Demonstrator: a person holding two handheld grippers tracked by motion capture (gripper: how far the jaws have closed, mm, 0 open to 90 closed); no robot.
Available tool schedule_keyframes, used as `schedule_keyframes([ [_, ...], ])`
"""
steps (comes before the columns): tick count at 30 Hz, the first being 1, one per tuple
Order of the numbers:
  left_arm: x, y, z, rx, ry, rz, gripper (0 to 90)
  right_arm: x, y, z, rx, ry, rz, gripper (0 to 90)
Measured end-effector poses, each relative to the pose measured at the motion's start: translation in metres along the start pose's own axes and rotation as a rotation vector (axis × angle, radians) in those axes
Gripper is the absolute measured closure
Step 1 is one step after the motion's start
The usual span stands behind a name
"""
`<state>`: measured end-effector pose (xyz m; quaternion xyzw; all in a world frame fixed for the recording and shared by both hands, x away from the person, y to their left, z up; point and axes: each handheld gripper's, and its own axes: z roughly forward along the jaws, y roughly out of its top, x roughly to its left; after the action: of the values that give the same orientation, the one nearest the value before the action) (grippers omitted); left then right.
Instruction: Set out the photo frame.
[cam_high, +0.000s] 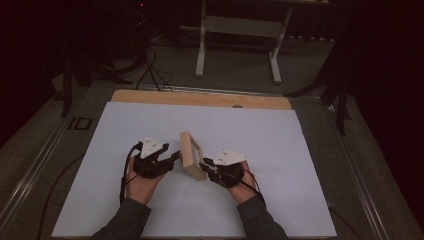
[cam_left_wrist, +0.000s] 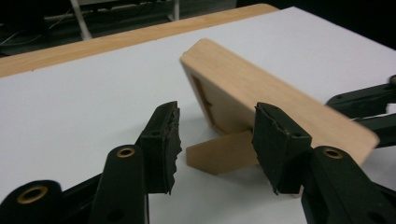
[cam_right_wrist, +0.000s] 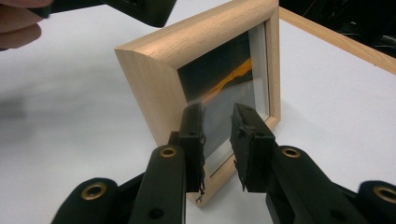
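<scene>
A light wooden picture frame (cam_high: 191, 155) stands upright on the white table top (cam_high: 125, 130), propped on a fold-out wooden stand (cam_left_wrist: 219, 151) at its back. My left gripper (cam_high: 172, 157) is behind the frame (cam_left_wrist: 261, 93) with its jaws open (cam_left_wrist: 215, 116); the stand lies between the pads, and the left pad is clear of it. My right gripper (cam_high: 206, 164) is at the frame's near end, on the glass side. Its jaws (cam_right_wrist: 217, 112) stand a narrow gap apart in front of the frame's (cam_right_wrist: 187, 51) lower corner, with glass showing between them and nothing pinched.
A bare wooden strip (cam_high: 200, 98) runs along the table's far edge. Beyond it are a white table base (cam_high: 237, 30) and cables (cam_high: 150, 70) on the floor. White surface lies all around the frame. The right gripper's jaws (cam_left_wrist: 369, 100) show past the frame in the left gripper view.
</scene>
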<state>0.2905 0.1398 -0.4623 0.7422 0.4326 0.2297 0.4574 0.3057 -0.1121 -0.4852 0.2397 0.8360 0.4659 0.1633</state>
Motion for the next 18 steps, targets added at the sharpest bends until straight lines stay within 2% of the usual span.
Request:
schedule_keyframes([
  [2,-0.003,0.002,-0.002,-0.007,-0.008,0.006,49.3,-0.001,0.0,0.0,0.0,-0.001,0.0,73.7],
  [10,-0.01,0.006,-0.006,-0.024,-0.034,-0.014,44.7,-0.003,0.0,-0.002,-0.003,-0.007,0.009,73.6],
  [15,-0.018,0.006,-0.003,-0.014,-0.056,0.004,40.8,-0.004,-0.001,-0.002,-0.004,-0.008,0.011,73.2],
  [18,-0.022,0.007,-0.003,-0.017,-0.046,-0.002,33.9,-0.004,-0.001,-0.002,-0.003,-0.009,0.011,72.9],
])
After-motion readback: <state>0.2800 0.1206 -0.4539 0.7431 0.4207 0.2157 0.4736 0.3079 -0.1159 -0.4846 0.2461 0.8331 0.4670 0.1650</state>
